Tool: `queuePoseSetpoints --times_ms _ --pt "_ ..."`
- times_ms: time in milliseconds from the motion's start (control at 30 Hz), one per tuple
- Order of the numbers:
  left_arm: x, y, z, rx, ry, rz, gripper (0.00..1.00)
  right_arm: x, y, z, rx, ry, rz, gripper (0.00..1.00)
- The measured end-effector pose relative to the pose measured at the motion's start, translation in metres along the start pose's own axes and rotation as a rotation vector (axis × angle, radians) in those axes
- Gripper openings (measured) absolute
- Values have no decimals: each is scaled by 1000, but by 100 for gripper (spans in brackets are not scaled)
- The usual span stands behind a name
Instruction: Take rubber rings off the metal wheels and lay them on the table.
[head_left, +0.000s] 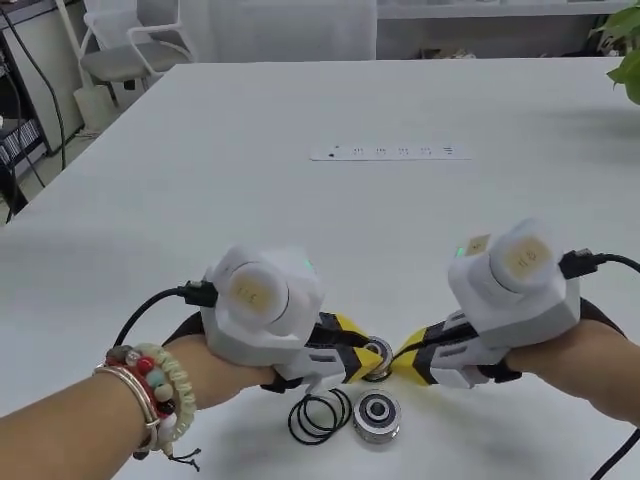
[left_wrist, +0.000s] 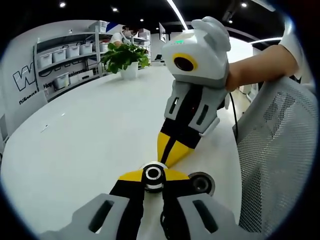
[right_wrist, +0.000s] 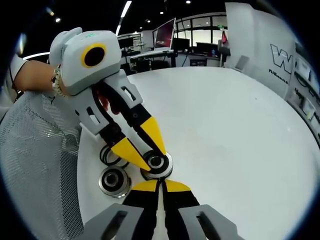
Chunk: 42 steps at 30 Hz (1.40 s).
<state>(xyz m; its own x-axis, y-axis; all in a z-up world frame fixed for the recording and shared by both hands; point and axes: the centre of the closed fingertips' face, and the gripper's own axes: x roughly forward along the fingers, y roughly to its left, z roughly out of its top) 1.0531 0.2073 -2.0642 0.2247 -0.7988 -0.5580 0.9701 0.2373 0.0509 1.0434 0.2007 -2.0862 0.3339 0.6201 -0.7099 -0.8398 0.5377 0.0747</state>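
metal wheel sits clenched in the left tongs, the right tongs pinched shut with tips against it, a second wheel and loose black rings just beside it on the white table, a plant well beyond it.

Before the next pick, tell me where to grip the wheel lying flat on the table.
Probably its rim, from above: the wheel lies flat, bore up, so jaws can straddle it. Keep clear of the rings lying close beside it.
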Motion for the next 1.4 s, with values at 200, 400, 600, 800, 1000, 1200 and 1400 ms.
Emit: queuePoseSetpoints --times_ms 200,400,600,800,1000,1200,1400 --pt "0 0 0 12 6 2 8 -1 -8 -1 139 21 -29 0" --pt "-1 0 0 13 5 1 8 -6 -12 4 289 -33 -15 0" --pt "-1 0 0 15 3 -1 8 -9 -7 12 409 -87 25 0" --pt "-1 -1 0 28 2 1 8 -9 -5 15 424 -86 34 0" --pt "-1 -1 0 32 1 1 8 -10 -3 19 439 -90 43 0" --pt "0 -1 1 35 0 -1 8 -11 -2 19 436 -89 45 0" --pt "0 -1 1 39 -3 -4 8 -11 -3 20 436 -91 55 0"
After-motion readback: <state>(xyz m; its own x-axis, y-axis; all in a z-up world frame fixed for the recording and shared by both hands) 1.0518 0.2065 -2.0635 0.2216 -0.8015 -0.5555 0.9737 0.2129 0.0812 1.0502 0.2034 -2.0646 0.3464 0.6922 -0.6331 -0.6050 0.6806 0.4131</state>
